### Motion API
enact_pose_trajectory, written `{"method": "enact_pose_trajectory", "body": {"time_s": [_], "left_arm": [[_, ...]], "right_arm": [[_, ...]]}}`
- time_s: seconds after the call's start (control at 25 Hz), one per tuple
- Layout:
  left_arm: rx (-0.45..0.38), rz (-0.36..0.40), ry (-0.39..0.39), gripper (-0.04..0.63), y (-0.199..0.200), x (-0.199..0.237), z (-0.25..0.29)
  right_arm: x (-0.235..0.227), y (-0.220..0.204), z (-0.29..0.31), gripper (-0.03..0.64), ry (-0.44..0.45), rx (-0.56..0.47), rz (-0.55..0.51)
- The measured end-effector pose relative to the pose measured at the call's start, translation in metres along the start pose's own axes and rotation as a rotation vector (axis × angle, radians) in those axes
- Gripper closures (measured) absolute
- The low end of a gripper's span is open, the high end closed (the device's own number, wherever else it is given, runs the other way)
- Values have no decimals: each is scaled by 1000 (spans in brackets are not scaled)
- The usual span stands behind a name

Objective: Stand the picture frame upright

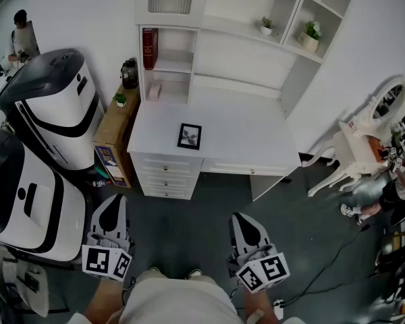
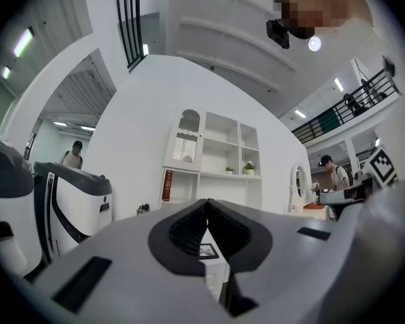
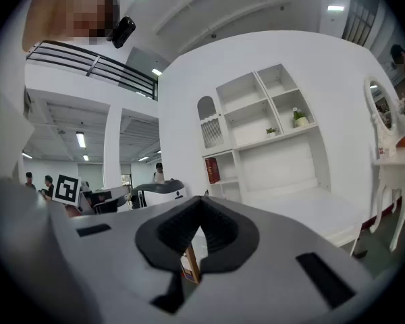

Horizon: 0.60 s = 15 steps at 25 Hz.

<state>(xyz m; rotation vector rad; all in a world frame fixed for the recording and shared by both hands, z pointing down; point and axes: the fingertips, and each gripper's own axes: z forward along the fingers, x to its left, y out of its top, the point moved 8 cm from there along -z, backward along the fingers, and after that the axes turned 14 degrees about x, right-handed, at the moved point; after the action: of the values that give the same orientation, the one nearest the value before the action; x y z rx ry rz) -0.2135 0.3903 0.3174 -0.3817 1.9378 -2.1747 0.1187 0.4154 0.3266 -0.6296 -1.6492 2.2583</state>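
The picture frame lies flat on the white desk. Left gripper and right gripper hang well short of it, both pressed together, empty.

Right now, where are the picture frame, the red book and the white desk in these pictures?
picture frame (image 1: 189, 136): head view, middle of its dark picture.
red book (image 1: 149, 48): head view, middle of its spine.
white desk (image 1: 243, 137): head view, bare top beside the frame.

The image inside the picture frame is too small.
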Motion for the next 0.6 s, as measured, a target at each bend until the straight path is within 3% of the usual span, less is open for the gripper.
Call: {"method": "enact_pose_trajectory", "body": {"time_s": [0.12, 0.36, 0.6], "left_arm": [[4, 1, -5, 577, -1, 1, -3], [-28, -3, -85, 577, 2, 1, -6], [-42, -13, -59, 576, 2, 6, -7]], "right_arm": [[3, 0, 1, 607, -5, 3, -7], [9, 0, 6, 607, 14, 17, -14], [12, -4, 5, 607, 77, 6, 24]]}}
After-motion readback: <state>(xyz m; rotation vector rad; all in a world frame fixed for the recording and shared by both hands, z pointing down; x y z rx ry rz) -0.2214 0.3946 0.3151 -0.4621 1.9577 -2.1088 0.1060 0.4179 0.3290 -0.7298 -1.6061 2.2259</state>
